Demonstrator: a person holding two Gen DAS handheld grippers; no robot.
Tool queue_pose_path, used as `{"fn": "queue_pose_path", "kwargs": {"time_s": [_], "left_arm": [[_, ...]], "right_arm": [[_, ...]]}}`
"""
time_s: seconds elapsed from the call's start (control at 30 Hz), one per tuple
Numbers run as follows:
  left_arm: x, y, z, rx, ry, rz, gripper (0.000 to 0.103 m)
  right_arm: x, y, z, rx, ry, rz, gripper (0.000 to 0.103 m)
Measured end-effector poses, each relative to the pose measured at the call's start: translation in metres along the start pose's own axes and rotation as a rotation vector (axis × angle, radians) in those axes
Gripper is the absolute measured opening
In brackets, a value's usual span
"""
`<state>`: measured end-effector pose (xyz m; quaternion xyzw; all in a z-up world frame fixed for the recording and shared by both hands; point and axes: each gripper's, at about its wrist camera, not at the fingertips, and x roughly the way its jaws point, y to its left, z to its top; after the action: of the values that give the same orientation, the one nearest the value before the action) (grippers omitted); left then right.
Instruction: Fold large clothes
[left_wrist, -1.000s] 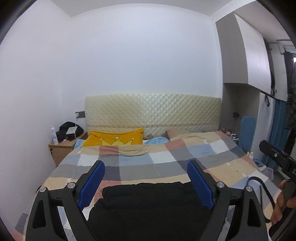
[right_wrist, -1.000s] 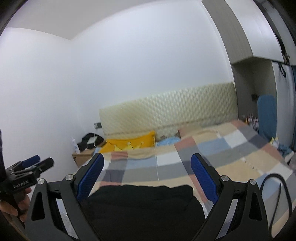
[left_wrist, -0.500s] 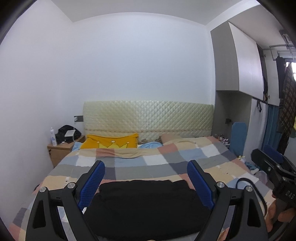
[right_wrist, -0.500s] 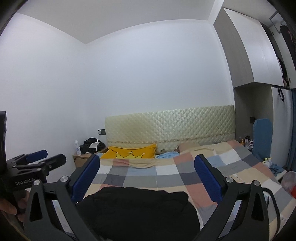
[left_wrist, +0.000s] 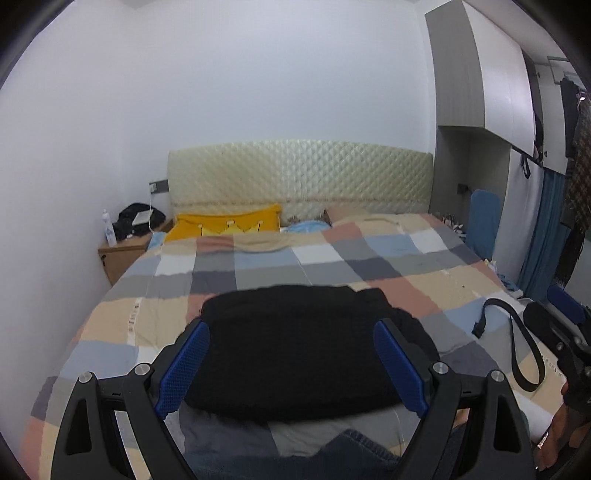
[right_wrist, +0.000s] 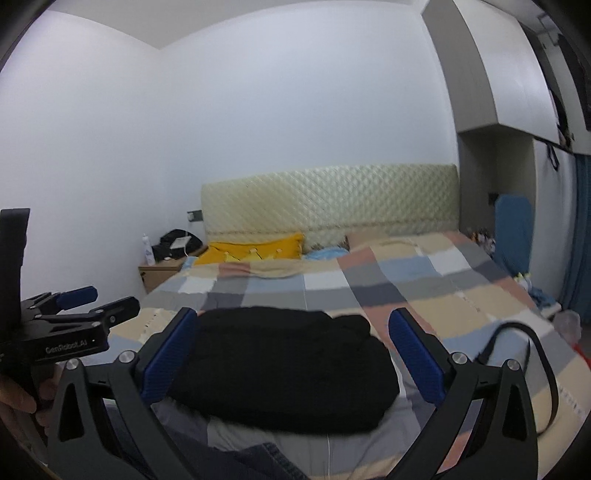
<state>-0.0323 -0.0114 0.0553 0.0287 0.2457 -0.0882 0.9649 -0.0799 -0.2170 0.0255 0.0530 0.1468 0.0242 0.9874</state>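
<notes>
A black garment (left_wrist: 303, 343) lies folded in a thick bundle on the checked bedspread (left_wrist: 369, 266), near the foot of the bed. My left gripper (left_wrist: 291, 325) hovers just in front of it and is open, its blue pads (left_wrist: 184, 369) standing wide to either side, apart from the cloth. In the right wrist view the same black garment (right_wrist: 284, 365) lies ahead of my right gripper (right_wrist: 291, 314), which is also open with nothing between its fingers. Each gripper shows at the edge of the other's view: the right gripper (left_wrist: 561, 332) and the left gripper (right_wrist: 74, 306).
A grey cloth (left_wrist: 314, 435) and blue denim (left_wrist: 351, 454) lie under the near edge of the garment. A black strap (left_wrist: 517, 350) loops on the bed at right. Farther off are a yellow pillow (left_wrist: 225, 225), a padded headboard (left_wrist: 295, 173), a nightstand (left_wrist: 122, 254) and a wardrobe (left_wrist: 480, 74).
Both grippers have sunk and tipped down toward the bed, so the black garment now sits higher and larger between the fingers. The right jaws have spread slightly wider.
</notes>
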Motion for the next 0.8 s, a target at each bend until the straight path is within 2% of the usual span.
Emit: {"fn": "queue_pose_path", "kwargs": {"time_s": [0.1,0.37,0.8], "left_arm": [[0.002,0.002,-0.009,-0.017,0.010,-0.007,0.091],[0.015,0.017,-0.026,-0.072,0.043,0.031,0.091],[0.025,0.023,-0.040,-0.076,0.073,0.055,0.091]], "right_arm": [[0.005,-0.002,-0.013,0.006,0.032,-0.032,0.102],[0.014,-0.005,-0.036,0.017,0.097,-0.041,0.102],[0.023,-0.003,-0.049,0.021,0.130,-0.037,0.103]]}}
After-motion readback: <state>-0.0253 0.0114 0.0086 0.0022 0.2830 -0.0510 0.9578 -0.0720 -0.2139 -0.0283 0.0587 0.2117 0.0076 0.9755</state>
